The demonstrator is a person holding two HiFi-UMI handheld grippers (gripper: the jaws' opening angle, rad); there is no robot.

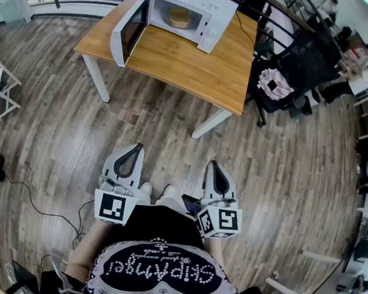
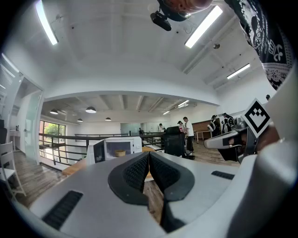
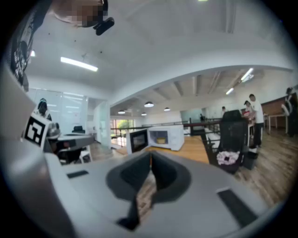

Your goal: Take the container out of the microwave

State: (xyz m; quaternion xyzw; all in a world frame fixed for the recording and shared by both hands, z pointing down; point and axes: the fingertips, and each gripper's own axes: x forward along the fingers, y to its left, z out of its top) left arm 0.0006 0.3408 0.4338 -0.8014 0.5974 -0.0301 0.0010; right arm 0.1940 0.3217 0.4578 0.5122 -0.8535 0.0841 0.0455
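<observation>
Left gripper and right gripper bottom centre: jaws pressed together, empty. Container inside open microwave, upper centre.

Black top, white lettering and beaded trim; white shoes; pale grey left gripper and right gripper, black-padded.

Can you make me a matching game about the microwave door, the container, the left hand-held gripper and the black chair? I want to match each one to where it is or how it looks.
Things:
1. microwave door
2. container
3. left hand-held gripper
4. black chair

Places and states:
A. beside the table
B. swung open
C. shut, holding nothing
D. inside the microwave

Pairs: 1-B, 2-D, 3-C, 4-A.
</observation>
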